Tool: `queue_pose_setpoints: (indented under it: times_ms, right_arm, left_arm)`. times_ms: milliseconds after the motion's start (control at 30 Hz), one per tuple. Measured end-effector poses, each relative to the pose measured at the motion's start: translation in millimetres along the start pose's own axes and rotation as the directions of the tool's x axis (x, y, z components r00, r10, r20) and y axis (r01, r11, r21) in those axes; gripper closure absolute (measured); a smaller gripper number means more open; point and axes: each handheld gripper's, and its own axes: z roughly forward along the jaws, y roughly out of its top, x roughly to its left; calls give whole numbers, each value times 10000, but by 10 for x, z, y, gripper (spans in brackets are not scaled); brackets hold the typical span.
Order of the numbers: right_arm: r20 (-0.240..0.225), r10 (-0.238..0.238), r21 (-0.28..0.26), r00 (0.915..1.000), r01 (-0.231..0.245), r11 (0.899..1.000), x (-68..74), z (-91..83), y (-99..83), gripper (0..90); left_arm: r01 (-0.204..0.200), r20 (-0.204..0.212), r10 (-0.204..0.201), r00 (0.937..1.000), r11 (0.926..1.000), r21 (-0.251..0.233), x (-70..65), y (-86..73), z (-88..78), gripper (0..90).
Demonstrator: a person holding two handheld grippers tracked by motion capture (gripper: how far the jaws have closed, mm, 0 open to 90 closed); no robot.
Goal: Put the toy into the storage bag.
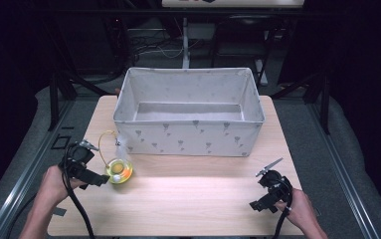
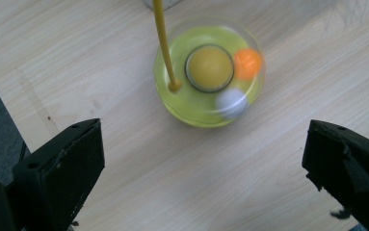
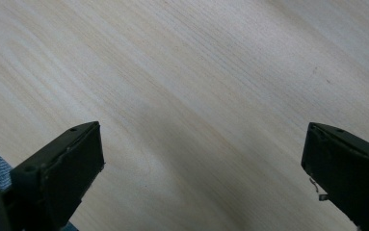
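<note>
A small clear yellow-green toy bucket (image 1: 120, 171) with a thin yellow handle (image 2: 163, 43) lies on the wooden table (image 1: 188, 194) at the left. Inside it sit a yellow ball (image 2: 209, 67), an orange ball (image 2: 248, 63) and a white ball (image 2: 231, 102). My left gripper (image 1: 96, 178) is just left of the bucket, open, its jaws wide apart and short of it (image 2: 201, 168). My right gripper (image 1: 259, 205) is near the table's front right, open over bare wood (image 3: 201, 168). A large white fabric box (image 1: 189, 112) with a grey pattern stands at the back middle, its inside bare.
Dark frame legs and cables stand beyond the table's far edge. Grey floor and a metal rail (image 1: 24, 174) run along the left side. Bare wood stretches between the two grippers in front of the box.
</note>
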Motion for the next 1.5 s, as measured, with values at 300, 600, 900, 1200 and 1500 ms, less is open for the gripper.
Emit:
queue_pose_setpoints:
  times_ms: [300, 600, 900, 1200, 1500]
  right_arm:
    - [-110, -56, 99, 9999, 57, 9999, 3, 8, 1, 7]
    - [-90, -66, 148, 9999, 68, 9999, 5, 8, 6, 19]
    - [-131, -37, 83, 9999, 38, 10000, -1, 5, 2, 18]
    - [-78, -123, 166, 9999, 124, 9998, -12, -2, -1, 18]
    - [-97, -40, 45, 9999, 40, 10000, -16, -5, -5, 19]
  left_arm:
    - [-581, 445, 572, 9974, 9981, 194, 145, 215, -129, 13]
    - [-1009, 573, 982, 9935, 9938, 467, 236, 472, -223, 32]
    - [-1567, 523, 1523, 9869, 9831, 942, 265, 647, -306, 96]
    - [-2229, 575, 2168, 9745, 9648, 1395, 207, 872, -410, 248]
    - [-2647, 435, 2614, 9642, 9425, 2038, 160, 966, -450, 509]
